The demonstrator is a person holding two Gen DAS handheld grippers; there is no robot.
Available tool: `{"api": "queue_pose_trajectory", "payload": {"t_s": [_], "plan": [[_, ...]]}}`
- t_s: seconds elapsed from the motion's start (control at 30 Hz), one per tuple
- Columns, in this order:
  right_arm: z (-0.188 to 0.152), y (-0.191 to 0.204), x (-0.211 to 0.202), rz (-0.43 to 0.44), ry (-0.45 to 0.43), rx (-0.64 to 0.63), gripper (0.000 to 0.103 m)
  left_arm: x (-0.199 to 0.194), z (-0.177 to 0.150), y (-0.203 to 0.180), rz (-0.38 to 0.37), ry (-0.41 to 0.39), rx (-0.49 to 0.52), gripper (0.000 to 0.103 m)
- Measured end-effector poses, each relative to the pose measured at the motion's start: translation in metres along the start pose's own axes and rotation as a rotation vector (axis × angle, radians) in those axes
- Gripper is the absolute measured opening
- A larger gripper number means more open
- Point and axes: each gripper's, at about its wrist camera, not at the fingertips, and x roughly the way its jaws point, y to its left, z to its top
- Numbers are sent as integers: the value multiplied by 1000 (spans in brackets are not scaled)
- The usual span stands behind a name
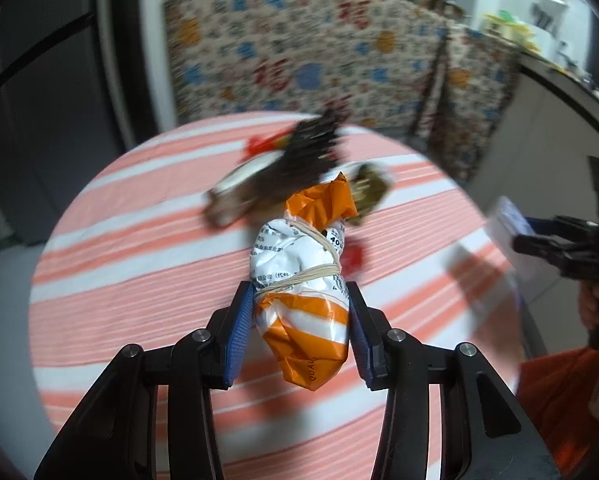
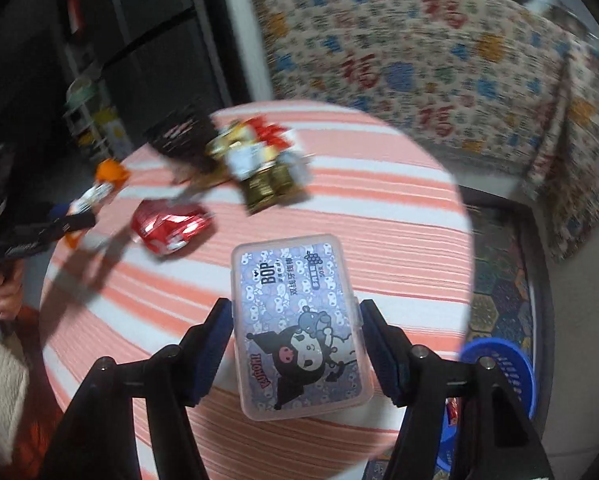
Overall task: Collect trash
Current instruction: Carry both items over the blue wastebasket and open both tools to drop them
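Trash is the job here, and two pieces are already off the striped surface (image 1: pixel 139 304). The left gripper (image 1: pixel 301 328) has its jaws closed on an orange-and-white packet (image 1: pixel 303 280) bound with rubber bands, pads pressing both sides. The right gripper (image 2: pixel 297 350) holds a clear plastic box (image 2: pixel 299 328) with a cartoon label (dental floss picks, going by the print), jaws clamped on its long edges.

Relative to the box, several pieces lie beyond it on the surface: a crushed red wrapper (image 2: pixel 171 226) to the far left, a gold-green packet (image 2: pixel 273 186) straight beyond, and behind that a blurred heap of wrappers (image 2: pixel 235 144), some dark, some red and white. A blue basket (image 2: pixel 511 368) sits on the floor just right of the box, likely the bin.

By my reading the task is about midway: two items lifted but not yet dropped, and at least three or four more to fetch.
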Motion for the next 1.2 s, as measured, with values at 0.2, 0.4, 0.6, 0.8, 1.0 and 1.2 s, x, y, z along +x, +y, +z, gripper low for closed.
{"api": "queue_pose_trajectory", "payload": {"t_s": [0.2,0.4,0.6,0.8,1.0,1.2], "plan": [[-19,-93,-45,-162,-67,216,65,13,21,-112,-189,-33,82,46],[-57,-171,-82,-304,-94,375,65,64,32,-215,-332,35,115,46],[-86,-231,-89,-349,-66,480,65,124,21,-300,-377,110,191,46],[-99,-269,-84,-332,-52,575,66,168,11,-336,-385,163,202,46],[-101,-289,-75,-321,-39,618,66,198,5,-351,-364,189,201,46],[-104,-302,-62,-320,-30,668,67,222,1,-360,-358,195,199,51]]}}
